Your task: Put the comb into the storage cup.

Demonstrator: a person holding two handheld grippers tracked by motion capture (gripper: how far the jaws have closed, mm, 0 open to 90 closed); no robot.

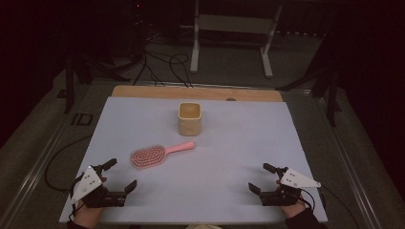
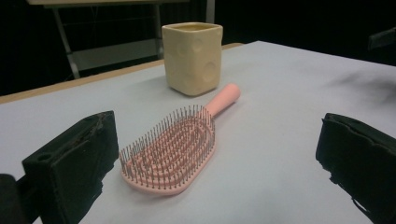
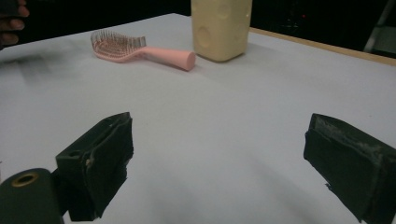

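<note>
Both grippers rest with jaws wide and empty, the left gripper (image 1: 118, 177) nearest the pink hairbrush (image 1: 158, 154) lying bristles-up just ahead, handle toward the yellow cup (image 1: 190, 119) beyond; right gripper (image 1: 262, 177) well apart.

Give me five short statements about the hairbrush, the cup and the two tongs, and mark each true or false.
1. The pink hairbrush lies bristles up. True.
2. The hairbrush stands inside the yellow cup. False: it lies on the table beside the cup.
3. The left tongs are open and empty. True.
4. The right tongs grip the cup. False: they are open, holding nothing.
5. The cup lies tipped over. False: it stands upright.
</note>
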